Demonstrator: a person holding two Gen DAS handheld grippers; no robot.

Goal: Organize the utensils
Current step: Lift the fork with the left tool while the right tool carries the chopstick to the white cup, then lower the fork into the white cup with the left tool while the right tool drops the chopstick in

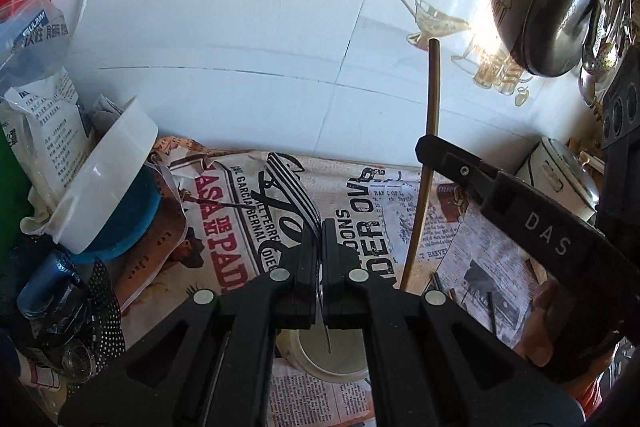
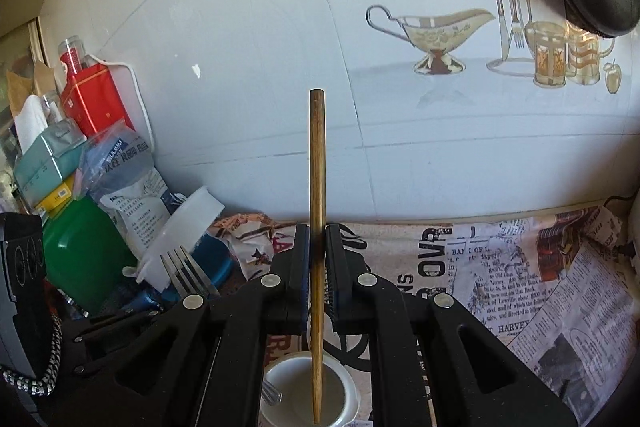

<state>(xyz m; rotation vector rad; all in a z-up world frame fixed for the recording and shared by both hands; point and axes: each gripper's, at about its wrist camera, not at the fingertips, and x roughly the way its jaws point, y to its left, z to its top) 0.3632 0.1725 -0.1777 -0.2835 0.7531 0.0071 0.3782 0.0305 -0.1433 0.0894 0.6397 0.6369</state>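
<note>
My left gripper is shut on a metal fork; its tines point up past the fingertips and its thin handle hangs down over a white cup below. The fork's tines also show in the right wrist view. My right gripper is shut on a wooden chopstick, held upright with its lower tip inside the white cup. The chopstick and the right gripper's finger show at the right of the left wrist view.
Newspaper-print cloth covers the counter against a white tiled wall. At the left stand a white tub on a blue lid, bags, a green container and a red box. A dark pan and hanging utensils are at the right.
</note>
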